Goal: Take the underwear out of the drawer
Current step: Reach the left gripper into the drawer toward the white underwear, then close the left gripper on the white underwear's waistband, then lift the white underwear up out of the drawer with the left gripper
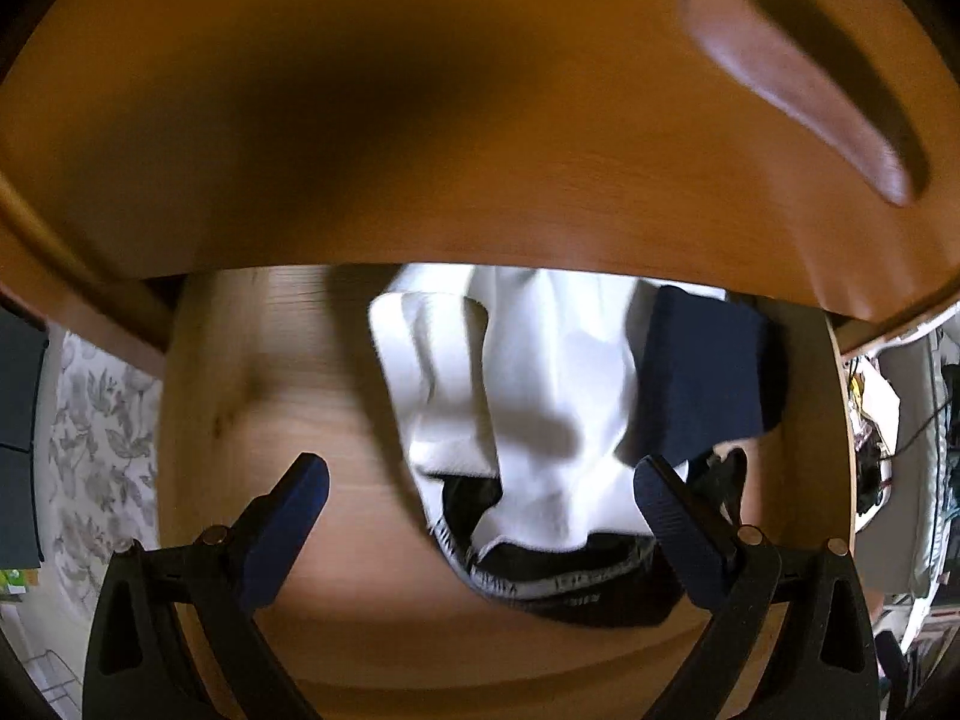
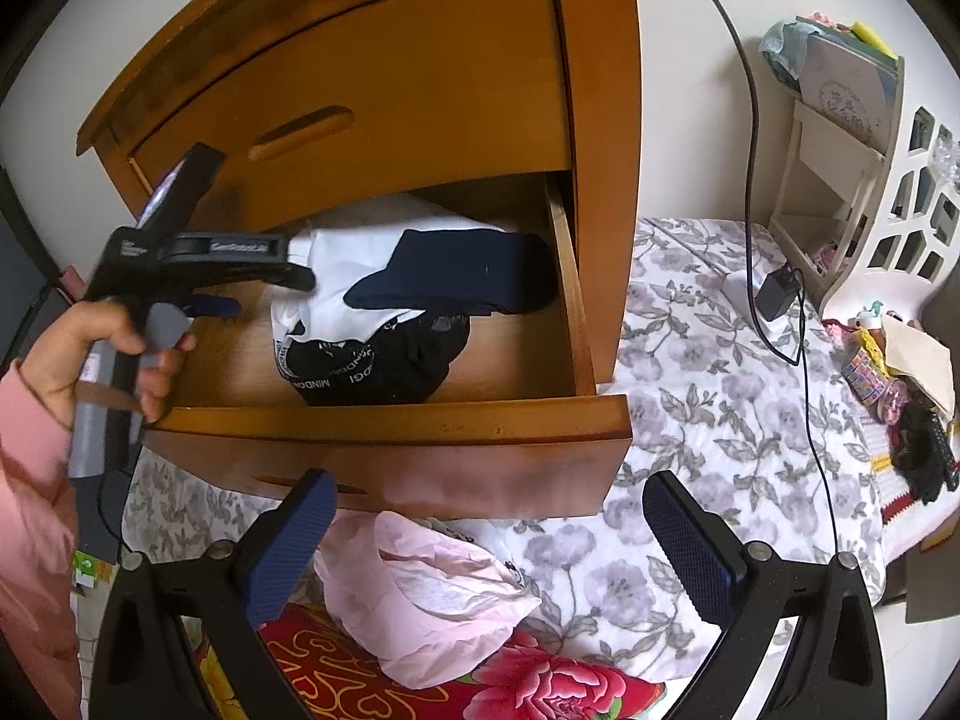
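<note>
The wooden drawer [image 2: 420,426] stands pulled out of the nightstand. Inside lie black underwear with a lettered waistband [image 2: 372,369] [image 1: 540,582], a white garment [image 2: 342,264] [image 1: 528,396] and a dark navy folded piece [image 2: 462,276] [image 1: 702,384]. My left gripper [image 1: 480,498] hovers open inside the drawer, fingers on either side of the white garment and the black underwear, nothing held. In the right wrist view a hand grips the left gripper [image 2: 240,294] at the drawer's left side. My right gripper [image 2: 489,540] is open, in front of the drawer and above the bed, empty.
The closed upper drawer front [image 1: 480,120] with its recessed handle [image 1: 798,78] hangs over the open drawer. A pink garment [image 2: 426,588] and a red flowered cloth [image 2: 540,684] lie below on the floral bedspread [image 2: 720,396]. A black cable [image 2: 750,120] and white shelf [image 2: 840,150] stand right.
</note>
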